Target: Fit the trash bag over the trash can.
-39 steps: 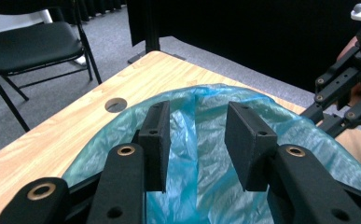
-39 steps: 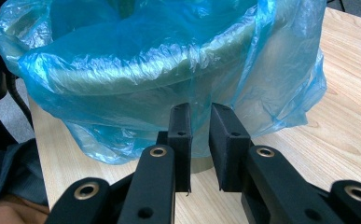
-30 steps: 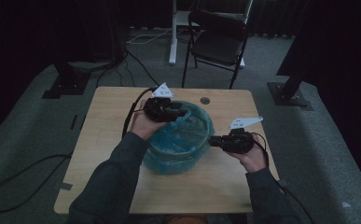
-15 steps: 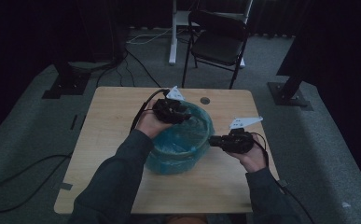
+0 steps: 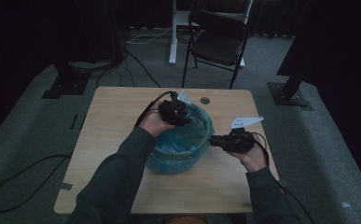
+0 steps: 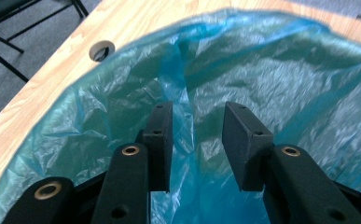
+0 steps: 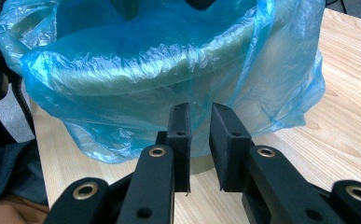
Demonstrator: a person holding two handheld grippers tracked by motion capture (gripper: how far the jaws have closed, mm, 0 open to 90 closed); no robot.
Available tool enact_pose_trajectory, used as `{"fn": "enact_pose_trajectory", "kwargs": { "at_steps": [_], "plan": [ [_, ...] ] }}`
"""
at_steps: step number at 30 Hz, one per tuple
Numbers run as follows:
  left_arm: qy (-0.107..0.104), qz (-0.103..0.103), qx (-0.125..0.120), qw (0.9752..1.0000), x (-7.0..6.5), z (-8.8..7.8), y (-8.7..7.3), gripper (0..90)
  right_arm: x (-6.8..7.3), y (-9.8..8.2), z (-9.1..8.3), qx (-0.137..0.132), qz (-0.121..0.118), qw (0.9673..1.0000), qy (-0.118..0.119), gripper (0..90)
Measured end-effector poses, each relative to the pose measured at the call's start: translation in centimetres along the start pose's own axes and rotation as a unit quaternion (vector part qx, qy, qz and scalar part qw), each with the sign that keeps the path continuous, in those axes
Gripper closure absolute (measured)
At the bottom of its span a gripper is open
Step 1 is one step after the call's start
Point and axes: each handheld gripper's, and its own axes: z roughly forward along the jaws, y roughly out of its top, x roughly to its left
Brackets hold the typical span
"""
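though unpinched, bag fold [image 6: 187, 116] between left tool [image 6: 194, 140] pads

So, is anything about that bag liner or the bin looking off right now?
Nothing is spilled or damaged. The blue bag is still loose and crumpled: a fold stands up inside the bin between the open left gripper, and its edge hangs unevenly over the rim in the right gripper view.

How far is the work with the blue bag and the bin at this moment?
Done: the blue bag already lines the bin and folds over its rim. In hand: the left gripper, jaws just closing, hangs inside over a fold of plastic, not pinching it. The right gripper waits open beside the bin. Left: probably smoothing the liner.
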Motion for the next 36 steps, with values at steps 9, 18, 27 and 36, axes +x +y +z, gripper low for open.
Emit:
{"fn": "enact_pose_trajectory", "kwargs": {
  "at_steps": [9,18,27,36],
  "plan": [
    [0.007,0.013,0.036,0.9992,-0.3,0.9,0.2,63.3,0.0,0.1,0.0,-0.001,-0.002,1.0,0.0,77.9],
    [0.012,0.035,0.077,0.9963,-0.7,1.9,0.3,62.6,0.0,0.1,0.1,-0.001,-0.002,1.0,0.001,77.8],
    [0.015,0.058,0.107,0.9925,-1.1,2.7,0.2,62.3,0.0,0.1,-0.1,-0.003,-0.003,1.0,-0.001,77.8],
    [0.012,0.068,0.12,0.9904,-1.4,3.0,0.2,61.3,0.0,0.1,-0.1,-0.003,-0.002,1.0,-0.001,77.9]
  ]
}}
